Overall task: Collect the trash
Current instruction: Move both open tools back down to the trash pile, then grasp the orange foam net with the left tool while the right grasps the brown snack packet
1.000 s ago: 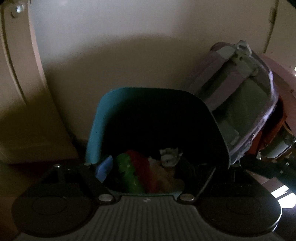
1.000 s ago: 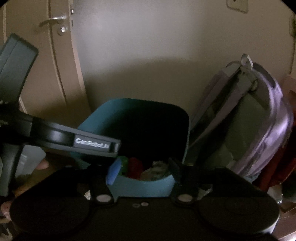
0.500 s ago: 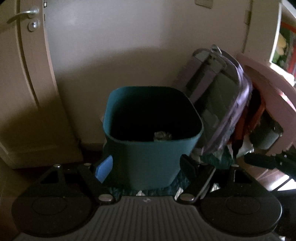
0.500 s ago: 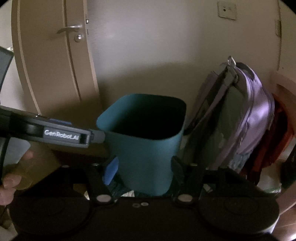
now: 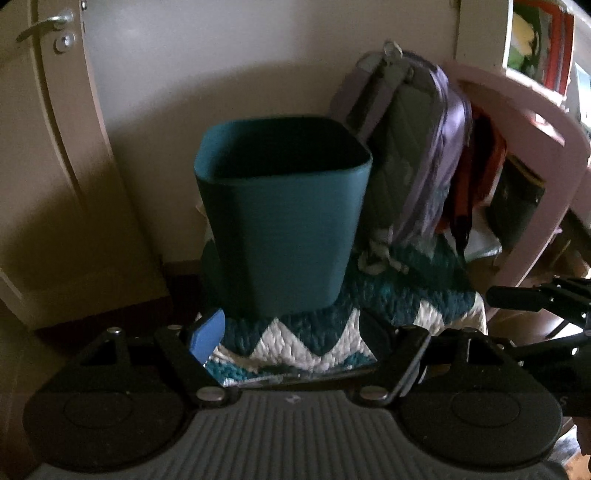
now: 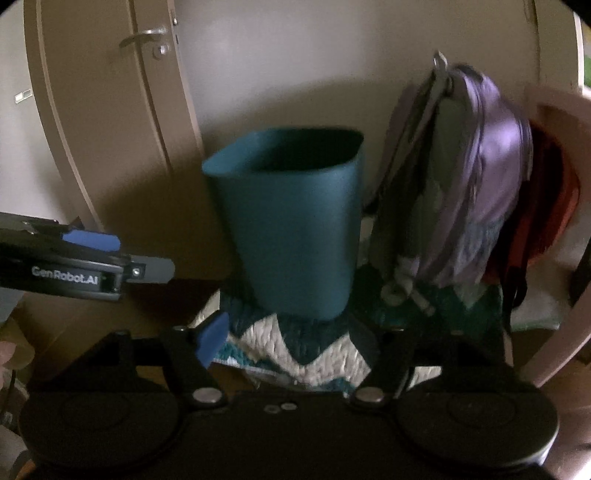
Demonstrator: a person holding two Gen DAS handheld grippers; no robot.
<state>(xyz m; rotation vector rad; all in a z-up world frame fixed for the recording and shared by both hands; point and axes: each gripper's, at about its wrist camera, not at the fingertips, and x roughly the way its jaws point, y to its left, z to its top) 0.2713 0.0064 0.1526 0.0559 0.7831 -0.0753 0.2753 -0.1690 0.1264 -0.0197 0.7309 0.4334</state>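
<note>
A dim room corner closes the left wrist view: a pale wall (image 5: 229, 66) behind, and a beige door (image 5: 40, 122) with a metal lever handle (image 5: 44, 25) at ten o'clock. At centre a teal waste bin (image 5: 284, 218) stands upright on a knitted teal-and-white zigzag mat (image 5: 306, 343); its inside is too dark to tell what it contains. A purple backpack (image 5: 417, 155) leans against the wall at one to two o'clock, just beside the bin. Further toward three o'clock is a pink curved furniture frame (image 5: 535, 122) with something red-orange (image 5: 484, 162) hanging under it. The left gripper (image 5: 291, 332) sits at six o'clock, its jaws spread wide, nothing between them, short of the bin. At four o'clock a black part of the other tool (image 5: 535, 299) juts in.

The right wrist view gives the same corner, slightly blurred: door (image 6: 99, 122) at ten to eleven o'clock, wall (image 6: 295, 55) at twelve. The bin (image 6: 295, 221) stands at centre on the mat (image 6: 306, 354), the backpack (image 6: 465, 184) at two o'clock just beside it. The right gripper (image 6: 288, 339) at six o'clock is likewise wide apart and holds nothing. The left gripper (image 6: 110, 262) enters from nine o'clock, seen side-on, clear of the bin.
</note>
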